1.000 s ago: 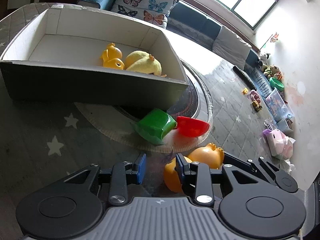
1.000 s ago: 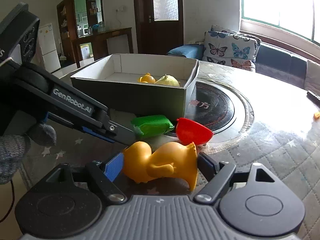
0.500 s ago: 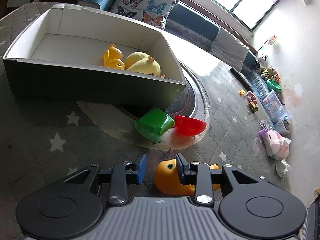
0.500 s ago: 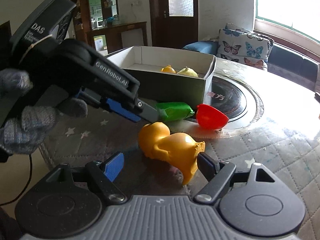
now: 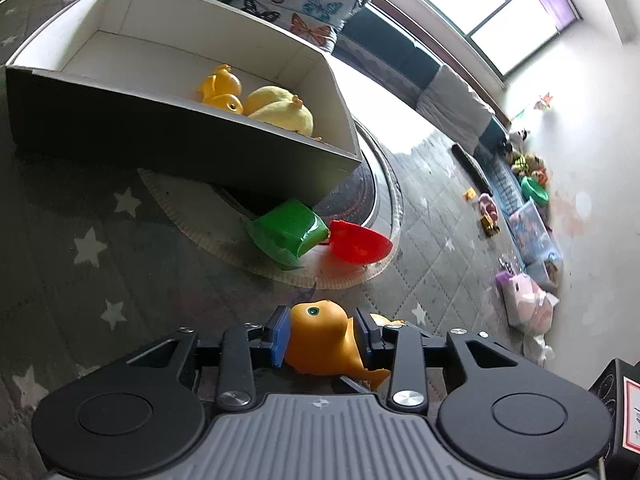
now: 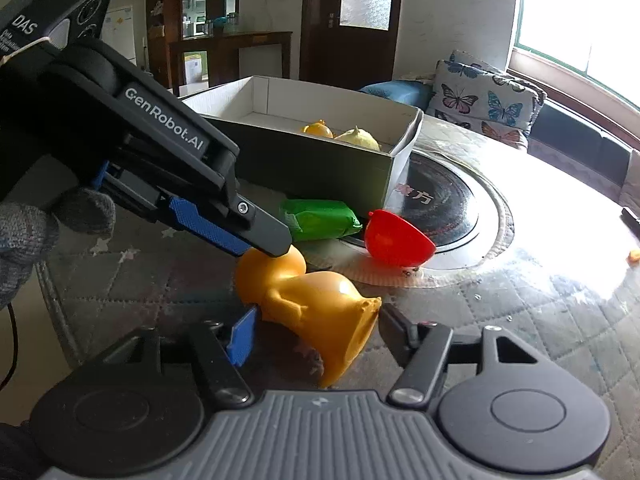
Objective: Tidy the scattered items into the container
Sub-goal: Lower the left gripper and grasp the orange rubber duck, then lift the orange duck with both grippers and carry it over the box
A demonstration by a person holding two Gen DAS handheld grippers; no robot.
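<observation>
An orange rubber duck [image 6: 312, 304] lies on its side on the star-patterned table cover. Its head [image 5: 320, 340] sits between the pads of my left gripper [image 5: 320, 330], whose jaws are opening; the head nearly fills the gap. In the right wrist view the left gripper [image 6: 276, 246] reaches down onto the head. My right gripper [image 6: 316, 324] straddles the duck's body and its jaws are closing, with the pads close beside it. Beyond lie a green packet [image 6: 320, 220] and a red bowl [image 6: 396, 240]. The cardboard box [image 5: 180, 148] holds yellow toys [image 5: 280, 110].
A round cooktop [image 6: 440, 200] is set into the table behind the red bowl, partly under the box. A grey gloved hand [image 6: 24, 236] holds the left gripper. Toys and bins [image 5: 520, 208] lie on the floor to the right, with butterfly cushions [image 6: 480, 100] behind.
The left jaws widened and now have the duck's head between them. The right jaws narrowed around the duck's body. The left gripper dropped onto the duck.
</observation>
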